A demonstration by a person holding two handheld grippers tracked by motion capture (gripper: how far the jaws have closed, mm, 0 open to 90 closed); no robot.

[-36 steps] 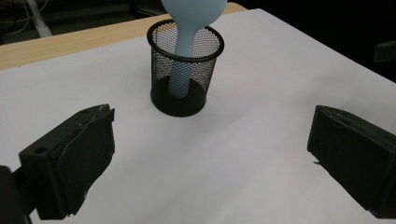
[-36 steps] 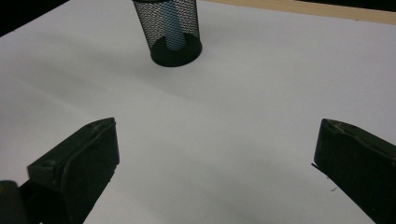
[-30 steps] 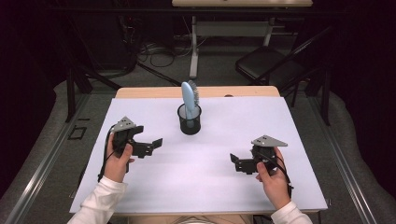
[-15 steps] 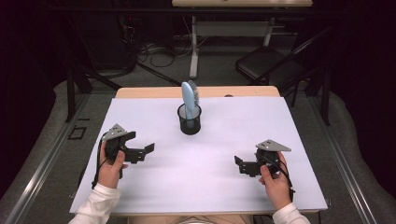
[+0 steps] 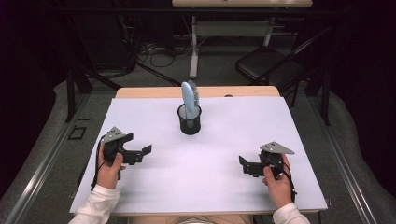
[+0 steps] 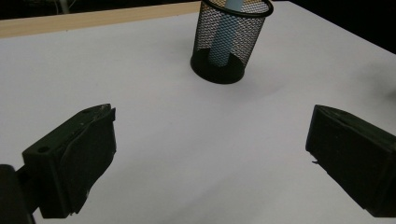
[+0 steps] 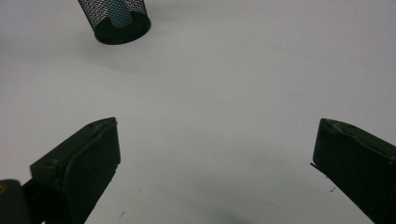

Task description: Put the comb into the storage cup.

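Pale blue brush (image 5: 188, 99) standing upright in black mesh cup (image 5: 189, 120), upper centre of the high view, handle down, bristles up. Judged placed already; nothing left but pulling clear. Left gripper (image 5: 143, 153) at lower left, right gripper (image 5: 243, 164) at lower right, both well apart from the cup, jaws spread wide, pinching nothing, over white table cover (image 5: 215, 154). Brush head cut off at the top edge in both gripper views; handle blurred behind mesh.

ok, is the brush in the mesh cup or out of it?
In. The blue brush stands handle-down inside the black mesh cup, its head above the rim; the left gripper view shows its handle through the mesh.
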